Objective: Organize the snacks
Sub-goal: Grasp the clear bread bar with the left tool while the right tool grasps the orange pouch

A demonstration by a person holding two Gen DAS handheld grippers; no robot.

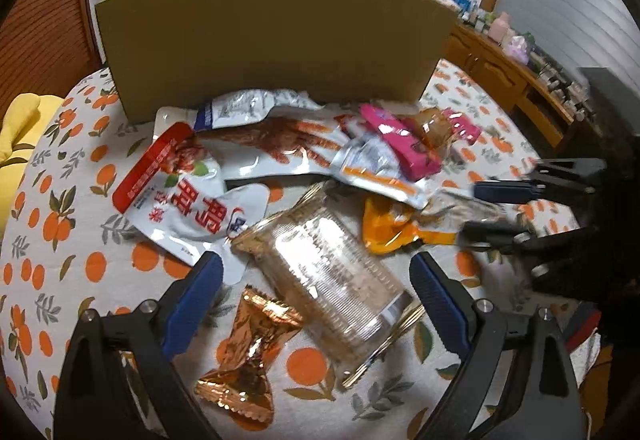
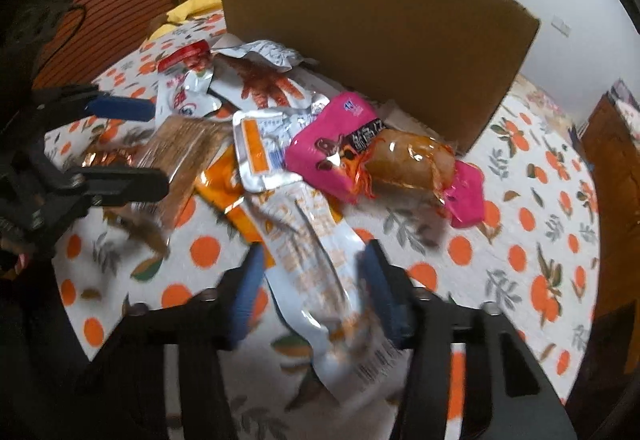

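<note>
A heap of snack packets lies on an orange-print tablecloth (image 1: 72, 224) in front of a brown cardboard box (image 1: 272, 36). My left gripper (image 1: 316, 272) is open, its blue fingers either side of a clear pack of brown crackers (image 1: 332, 272). A copper foil candy (image 1: 248, 356) lies below it. My right gripper (image 2: 312, 280) is open around a long white-and-orange packet (image 2: 316, 268); whether the pads touch it is blurred. It shows from the side in the left wrist view (image 1: 472, 208). Pink packs (image 2: 332, 148) and a brown sausage-like snack (image 2: 412, 160) lie near the box (image 2: 380, 40).
A red-and-white pouch (image 1: 184, 192) and a chicken-feet packet (image 1: 288, 148) lie at the heap's left. A wooden cabinet (image 1: 504, 76) with small items stands at the right. A yellow cloth (image 1: 20, 136) lies off the table's left edge.
</note>
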